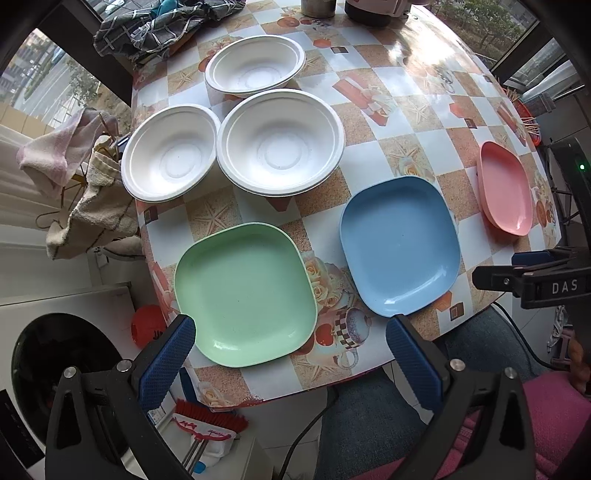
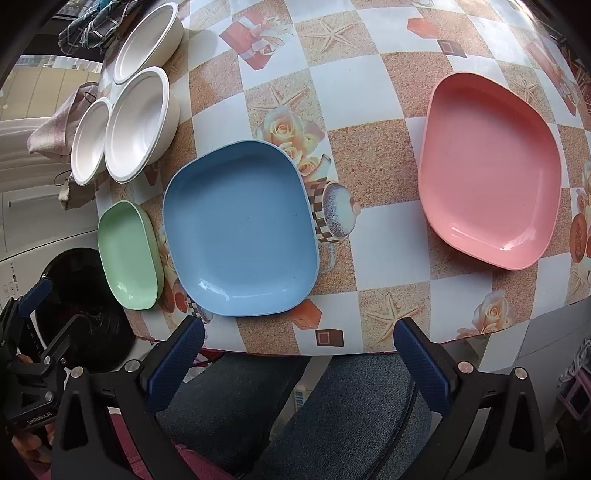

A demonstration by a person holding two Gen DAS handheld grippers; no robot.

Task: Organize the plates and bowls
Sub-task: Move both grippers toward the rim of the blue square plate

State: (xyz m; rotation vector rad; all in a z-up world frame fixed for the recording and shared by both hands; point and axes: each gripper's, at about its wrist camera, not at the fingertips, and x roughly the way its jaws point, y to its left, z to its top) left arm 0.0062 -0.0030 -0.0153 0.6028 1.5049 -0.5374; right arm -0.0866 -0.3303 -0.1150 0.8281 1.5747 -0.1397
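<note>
Left wrist view: three white round moulded-fibre bowls sit in the upper left of the frame on the table with the checked, rose-and-starfish printed cover (image 1: 369,155). The rear bowl (image 1: 255,66) stands alone at top centre. The left bowl (image 1: 170,162) and the larger centre bowl (image 1: 280,144) stand rim to rim; whether they touch cannot be told. All three are empty. The centre bowl shows a doubled rim, possibly two nested.

Three square plastic plates with rounded corners lie apart along the lower part of the frame: the green plate (image 1: 243,295) at lower centre, the blue plate (image 1: 400,245) right of it, the pink plate (image 1: 506,188) at far right. All are empty.

The left gripper (image 1: 291,354) hangs above the table's near edge, jaws wide apart, holding nothing.

Right wrist view: the right gripper (image 2: 299,358) sits at the bottom of the frame, jaws wide apart, holding nothing, beyond the table edge. A crumpled grey checked cloth (image 1: 147,26) lies at upper left.
</note>
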